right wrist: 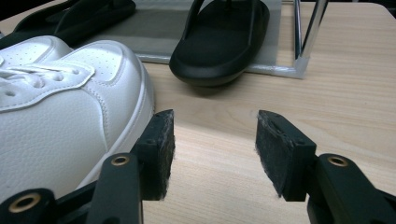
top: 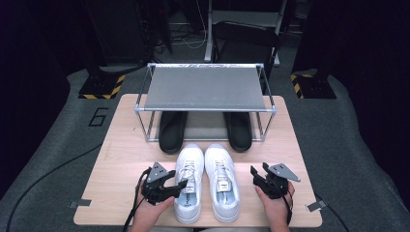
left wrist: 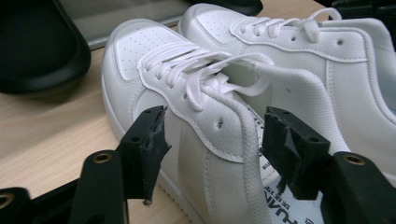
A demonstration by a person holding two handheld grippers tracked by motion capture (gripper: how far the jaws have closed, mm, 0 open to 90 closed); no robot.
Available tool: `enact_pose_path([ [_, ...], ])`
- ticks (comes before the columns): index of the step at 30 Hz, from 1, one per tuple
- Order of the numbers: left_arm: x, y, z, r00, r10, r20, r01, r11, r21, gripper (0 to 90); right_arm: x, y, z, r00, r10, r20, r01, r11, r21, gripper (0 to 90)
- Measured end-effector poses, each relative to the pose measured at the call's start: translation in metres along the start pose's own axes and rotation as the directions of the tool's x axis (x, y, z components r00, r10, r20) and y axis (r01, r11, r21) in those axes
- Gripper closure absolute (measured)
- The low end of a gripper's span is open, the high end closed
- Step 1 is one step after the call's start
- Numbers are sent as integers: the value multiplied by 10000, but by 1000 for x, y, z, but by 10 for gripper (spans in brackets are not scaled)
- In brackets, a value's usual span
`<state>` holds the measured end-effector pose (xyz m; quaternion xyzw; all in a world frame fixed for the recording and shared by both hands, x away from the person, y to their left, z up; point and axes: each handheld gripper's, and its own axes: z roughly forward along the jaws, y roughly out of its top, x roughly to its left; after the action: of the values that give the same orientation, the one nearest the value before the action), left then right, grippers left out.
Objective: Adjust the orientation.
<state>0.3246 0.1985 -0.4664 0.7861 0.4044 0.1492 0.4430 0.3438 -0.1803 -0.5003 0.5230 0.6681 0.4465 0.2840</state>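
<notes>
A pair of white lace-up sneakers stands side by side at the table's front, toes pointing away. My left gripper (top: 181, 186) (left wrist: 215, 144) is open around the outer collar wall of the left sneaker (top: 188, 183) (left wrist: 205, 126): one jaw is outside the shoe and the other is over its opening, and the pads do not visibly press. My right gripper (top: 254, 176) (right wrist: 215, 144) is open over bare wood just right of the right sneaker (top: 222, 181) (right wrist: 60, 116), with nothing between its jaws.
A metal-framed rack (top: 203, 87) with a grey shelf stands at the table's back. Two black slippers (top: 172, 131) (top: 239, 130) stick out from under it, just beyond the sneakers' toes. The wooden table (top: 121, 159) has bare room at left and right.
</notes>
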Motion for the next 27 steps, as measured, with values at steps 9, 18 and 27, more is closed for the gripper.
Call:
enact_pose_path([
  [9,2,-2,5,9996,-291,-52,291,9996,34,472,-1,-2,1,10000,89,-2,-89,9999,52,468],
  [18,2,-2,11,9996,-262,-112,263,9996,86,504,-2,-3,1,9999,152,3,-152,9998,103,468],
  [27,1,-3,9,9991,-405,-105,404,9992,-39,558,-4,-5,1,9997,227,111,-229,9997,130,468],
])
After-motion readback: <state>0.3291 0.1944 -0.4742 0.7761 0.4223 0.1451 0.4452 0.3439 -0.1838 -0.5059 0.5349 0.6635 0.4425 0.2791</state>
